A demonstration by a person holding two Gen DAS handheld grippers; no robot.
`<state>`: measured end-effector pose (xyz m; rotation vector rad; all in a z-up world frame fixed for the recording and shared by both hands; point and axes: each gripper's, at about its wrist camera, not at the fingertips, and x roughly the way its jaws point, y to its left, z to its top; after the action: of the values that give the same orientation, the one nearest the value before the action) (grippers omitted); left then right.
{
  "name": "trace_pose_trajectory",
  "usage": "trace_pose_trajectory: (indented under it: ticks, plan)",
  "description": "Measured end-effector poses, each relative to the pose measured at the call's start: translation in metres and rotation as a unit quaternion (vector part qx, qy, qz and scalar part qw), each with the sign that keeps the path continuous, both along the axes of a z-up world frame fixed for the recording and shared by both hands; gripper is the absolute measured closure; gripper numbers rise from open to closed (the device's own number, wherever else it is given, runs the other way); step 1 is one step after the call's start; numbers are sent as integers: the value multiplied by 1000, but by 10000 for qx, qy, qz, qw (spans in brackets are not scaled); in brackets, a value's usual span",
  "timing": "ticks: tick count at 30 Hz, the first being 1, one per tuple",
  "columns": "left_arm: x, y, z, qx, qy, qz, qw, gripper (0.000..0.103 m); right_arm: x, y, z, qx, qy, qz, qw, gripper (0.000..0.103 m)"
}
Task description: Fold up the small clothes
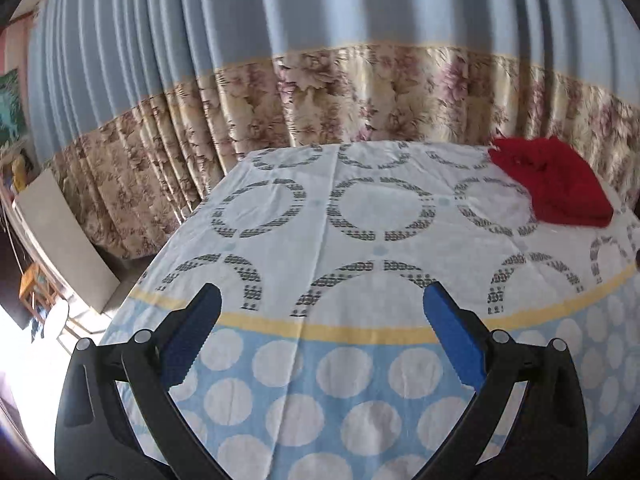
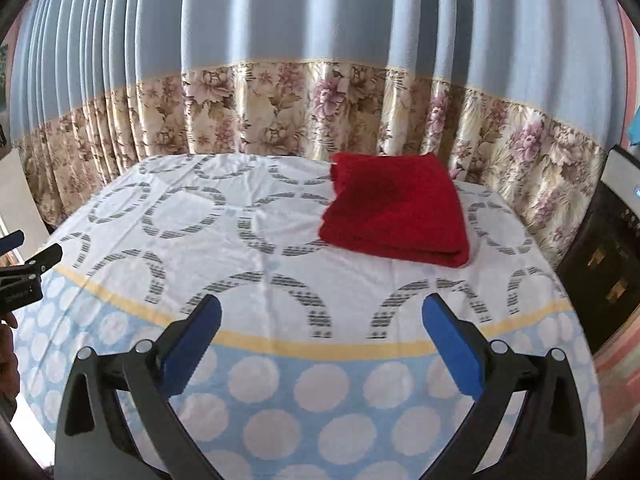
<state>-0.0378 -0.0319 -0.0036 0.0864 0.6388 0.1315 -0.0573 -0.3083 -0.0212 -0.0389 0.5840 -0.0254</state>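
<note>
A red knitted garment lies folded into a flat rectangle on the far right part of the table. It also shows in the left wrist view at the far right. My right gripper is open and empty, hovering over the near part of the table, short of the garment. My left gripper is open and empty over the near left part of the table, well away from the garment. Its fingers show at the left edge of the right wrist view.
The table wears a patterned cloth with grey rings, a yellow band and white dots on blue. A blue and floral curtain hangs close behind. A dark cabinet stands at the right. A grey board and a wooden stool are left.
</note>
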Motion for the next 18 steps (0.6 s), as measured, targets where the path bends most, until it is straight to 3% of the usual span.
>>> trace_pose_trajectory:
  ticks: [5, 11, 15, 18]
  plan:
    - [-3, 1, 1, 99, -333, 202, 9992, 3, 1, -4, -3, -1, -261, -118, 9996, 2]
    - [2, -2, -4, -80, -237, 97, 9996, 3, -2, -22, -4, 200, -371, -253, 9988, 2]
    - [1, -11, -7, 111, -193, -23, 9998, 3, -4, -31, -3, 492, -338, -313, 9977, 2]
    - [0, -12, -5, -107, -110, -125, 9998, 3, -6, -27, -3, 406, -357, -294, 9981, 2]
